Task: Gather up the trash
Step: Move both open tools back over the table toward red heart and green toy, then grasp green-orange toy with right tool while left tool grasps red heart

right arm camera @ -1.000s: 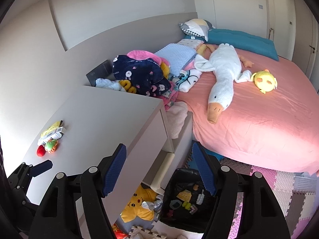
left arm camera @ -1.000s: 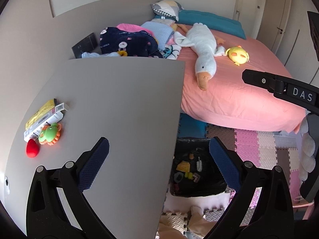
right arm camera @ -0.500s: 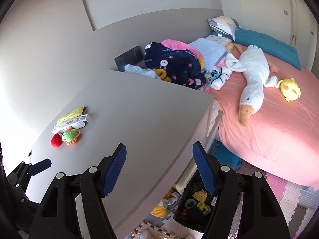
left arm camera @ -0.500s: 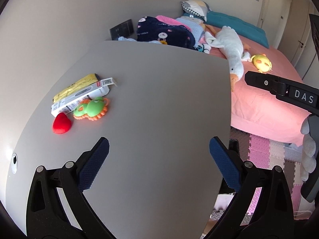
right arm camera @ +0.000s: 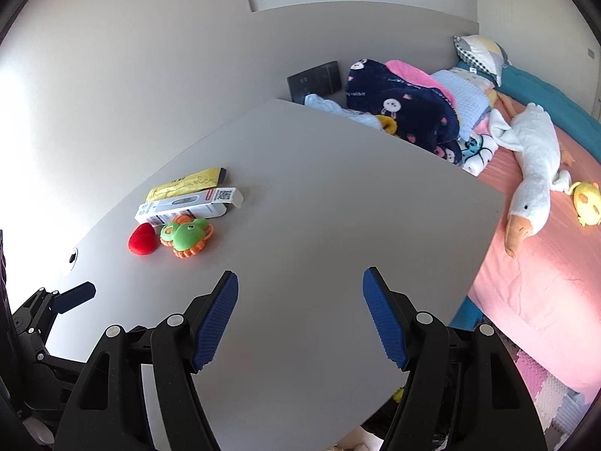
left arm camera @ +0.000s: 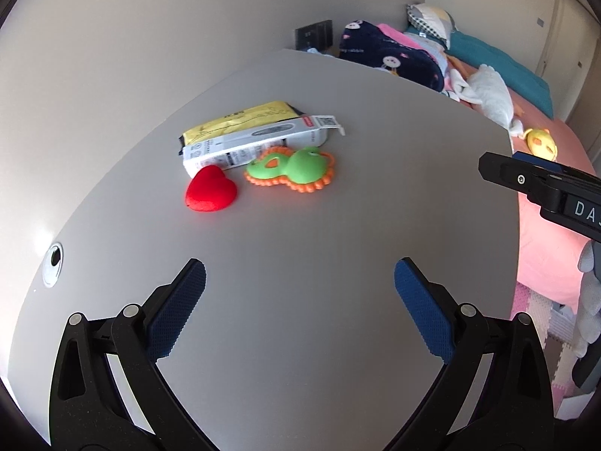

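On the grey desk (left arm camera: 375, 173) lie a yellow packet (left arm camera: 240, 120), a white-and-grey carton (left arm camera: 259, 143), a green-and-orange toy (left arm camera: 296, 169) and a red heart (left arm camera: 210, 189), close together. They also show in the right wrist view: yellow packet (right arm camera: 188, 184), carton (right arm camera: 184, 206), toy (right arm camera: 186, 238), heart (right arm camera: 142, 238). My left gripper (left arm camera: 300, 300) is open and empty, above the desk short of the heart and toy. My right gripper (right arm camera: 300, 315) is open and empty above the desk's near right part.
A pink bed (right arm camera: 544, 282) stands to the right with a white goose plush (right arm camera: 533, 173), a yellow plush (right arm camera: 588, 203) and piled blankets (right arm camera: 405, 109). A cable hole (left arm camera: 52, 263) sits at the desk's left. Foam mats (left arm camera: 541, 308) cover the floor.
Both grippers have swung left and forward over the desk. The items now sit closer and more central in the left wrist view; the black bin on the floor has left that view.
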Motion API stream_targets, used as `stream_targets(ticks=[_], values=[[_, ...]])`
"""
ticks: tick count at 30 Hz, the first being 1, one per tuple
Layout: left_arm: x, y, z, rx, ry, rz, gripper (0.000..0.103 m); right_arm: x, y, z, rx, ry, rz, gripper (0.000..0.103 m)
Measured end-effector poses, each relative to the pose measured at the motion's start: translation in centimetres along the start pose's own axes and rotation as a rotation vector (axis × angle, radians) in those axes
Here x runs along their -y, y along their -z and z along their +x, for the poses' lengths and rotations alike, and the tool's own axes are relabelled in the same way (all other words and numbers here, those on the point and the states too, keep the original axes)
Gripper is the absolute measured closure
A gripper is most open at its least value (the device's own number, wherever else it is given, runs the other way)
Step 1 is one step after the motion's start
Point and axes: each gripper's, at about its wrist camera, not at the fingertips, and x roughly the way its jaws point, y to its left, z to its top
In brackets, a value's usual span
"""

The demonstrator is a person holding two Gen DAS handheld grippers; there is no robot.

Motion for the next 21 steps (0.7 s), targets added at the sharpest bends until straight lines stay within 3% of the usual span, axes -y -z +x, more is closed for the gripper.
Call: stream_targets(ticks=[21], values=[[-8.9,0.6,2.5,-0.042,-0.082,-0.189,0.006,-8.1,-1.7,7.3,-0.123,-0.108,-0.164,0.033]])
